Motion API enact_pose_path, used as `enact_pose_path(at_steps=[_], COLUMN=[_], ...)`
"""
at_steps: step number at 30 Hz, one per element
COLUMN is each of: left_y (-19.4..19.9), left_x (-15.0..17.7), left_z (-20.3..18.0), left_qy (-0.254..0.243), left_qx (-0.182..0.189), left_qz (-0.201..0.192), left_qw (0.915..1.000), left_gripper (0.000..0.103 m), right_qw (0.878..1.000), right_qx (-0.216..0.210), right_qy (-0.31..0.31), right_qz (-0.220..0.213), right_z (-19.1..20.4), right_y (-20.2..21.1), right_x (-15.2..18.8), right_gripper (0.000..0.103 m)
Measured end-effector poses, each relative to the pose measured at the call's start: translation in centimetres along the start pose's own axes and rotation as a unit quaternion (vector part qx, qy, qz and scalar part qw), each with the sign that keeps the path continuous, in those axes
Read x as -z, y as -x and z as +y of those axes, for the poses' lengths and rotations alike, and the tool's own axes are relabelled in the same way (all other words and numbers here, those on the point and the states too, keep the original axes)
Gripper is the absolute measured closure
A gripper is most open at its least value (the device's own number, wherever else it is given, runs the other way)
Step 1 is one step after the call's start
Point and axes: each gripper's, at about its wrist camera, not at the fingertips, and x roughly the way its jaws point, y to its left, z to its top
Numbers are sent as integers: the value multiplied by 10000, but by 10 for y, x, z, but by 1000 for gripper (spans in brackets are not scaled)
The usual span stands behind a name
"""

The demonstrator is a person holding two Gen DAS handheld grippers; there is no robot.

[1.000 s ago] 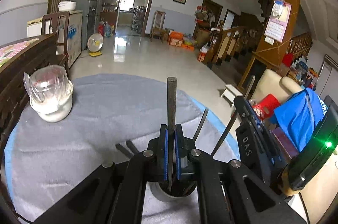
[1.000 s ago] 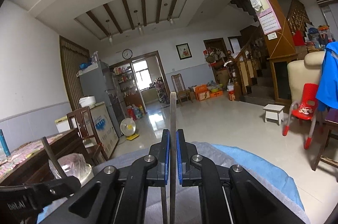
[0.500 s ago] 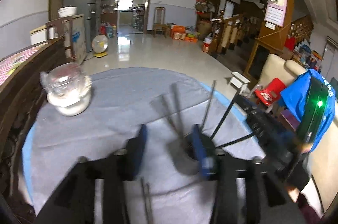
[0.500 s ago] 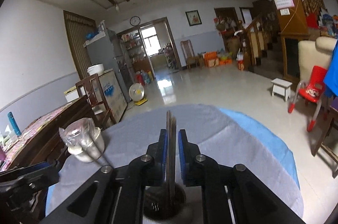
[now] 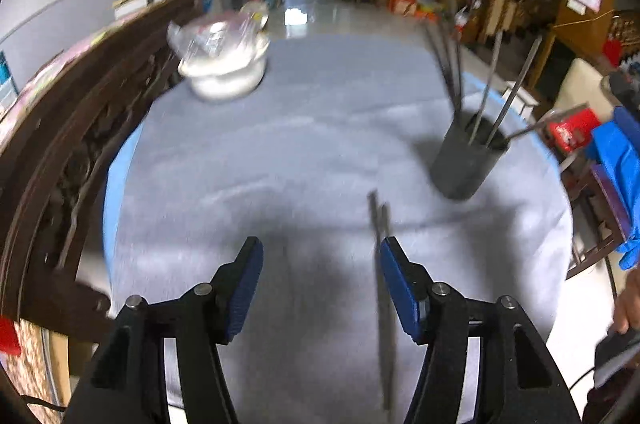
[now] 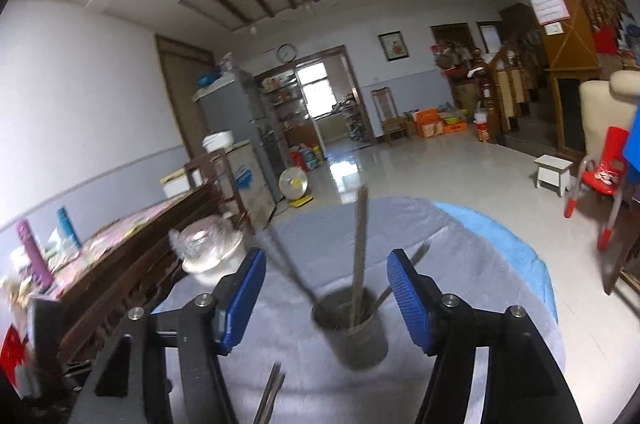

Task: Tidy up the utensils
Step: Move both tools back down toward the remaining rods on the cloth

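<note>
Left wrist view: left tongs (image 5: 320, 278) stand wide, jaws just having opened, blue pads (image 5: 244, 290) clear of everything; nothing is gripped. Below them lies the round surface (image 5: 248, 160) under a grey cloth with a blue rim showing at its edge. A pair of thin metal chopsticks (image 5: 380, 264) lies flat on the cloth, running lengthwise just inside the right-hand pad; motion blur makes it hard to say whether it touches that pad. A dark cylindrical holder (image 5: 464, 160) stands upright on the cloth ahead and to the right, well apart from the tongs, with several metal utensils (image 5: 486, 92) leaning out of its mouth at different angles. A white pot covered with clear plastic (image 5: 222, 60) sits at the far left of the surface, near a dark wooden bench (image 5: 72, 128). Right wrist view: right tongs (image 6: 326, 290) also stand wide, jaws just having opened, holding nothing. The same holder (image 6: 358, 332) sits on the cloth directly ahead, framed between the two pads but not touched by them. The utensils (image 6: 360, 244) stand in it, one nearly upright and others splayed left and right. The loose chopsticks (image 6: 272, 400) show at the lower edge, on the cloth beside the holder.
</note>
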Motion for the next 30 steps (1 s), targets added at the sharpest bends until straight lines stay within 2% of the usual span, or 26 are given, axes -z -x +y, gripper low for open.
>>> enact_pose_path(at_steps=[5, 13, 30], left_y=[-8, -6, -23], left_x=[17, 25, 34], left_z=[5, 0, -9], left_qy=[89, -40, -246], left_qx=[-93, -267, -479], left_qz=[277, 239, 447], left_qw=[9995, 9993, 9975], left_gripper=[41, 39, 39], right_qw=[9983, 9906, 9794], right_qx=[-86, 175, -68], right_qy=[34, -83, -347], right_qz=[571, 1356, 1989], right_z=[6, -11, -8], right_y=[0, -15, -33], right_x=[38, 84, 108], right_gripper=[42, 42, 42])
